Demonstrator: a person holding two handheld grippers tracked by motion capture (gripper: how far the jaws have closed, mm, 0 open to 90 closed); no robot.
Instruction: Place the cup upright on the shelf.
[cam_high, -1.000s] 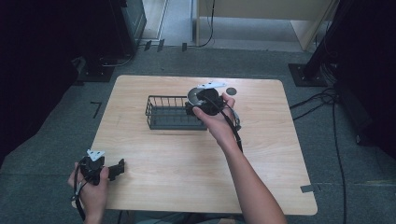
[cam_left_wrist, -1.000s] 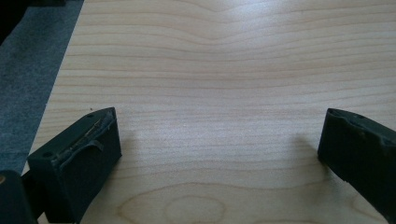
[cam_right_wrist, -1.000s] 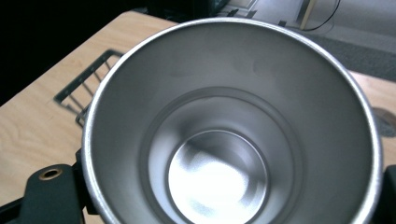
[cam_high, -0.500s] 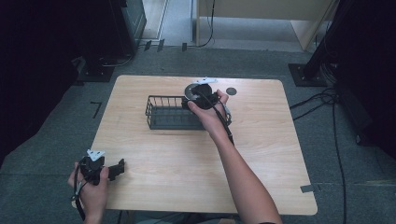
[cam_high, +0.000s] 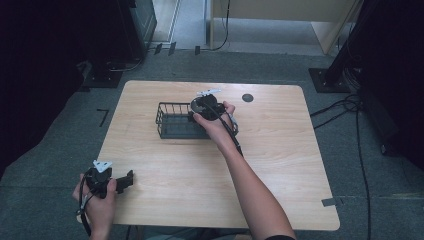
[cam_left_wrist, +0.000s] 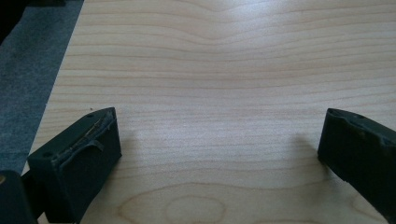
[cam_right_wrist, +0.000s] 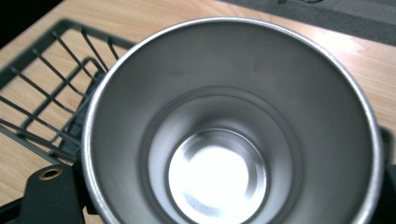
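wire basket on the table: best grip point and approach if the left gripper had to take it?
Probably the top rim wire of the black wire basket, on its near long side, coming from above. The walls are thin open wire, and the right gripper holds the steel cup over the right end.

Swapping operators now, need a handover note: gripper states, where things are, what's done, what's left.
Right gripper: shut on the steel cup, held at the right end of the black wire basket. The right gripper view looks into the cup; it is empty.
Left gripper: open, holding nothing, near the table's front left corner; its fingers sit wide apart over bare wood.
Done: cup picked up and brought to the basket.
Left: probably lower the cup into the basket and release. Whether it already touches the basket floor cannot be told.
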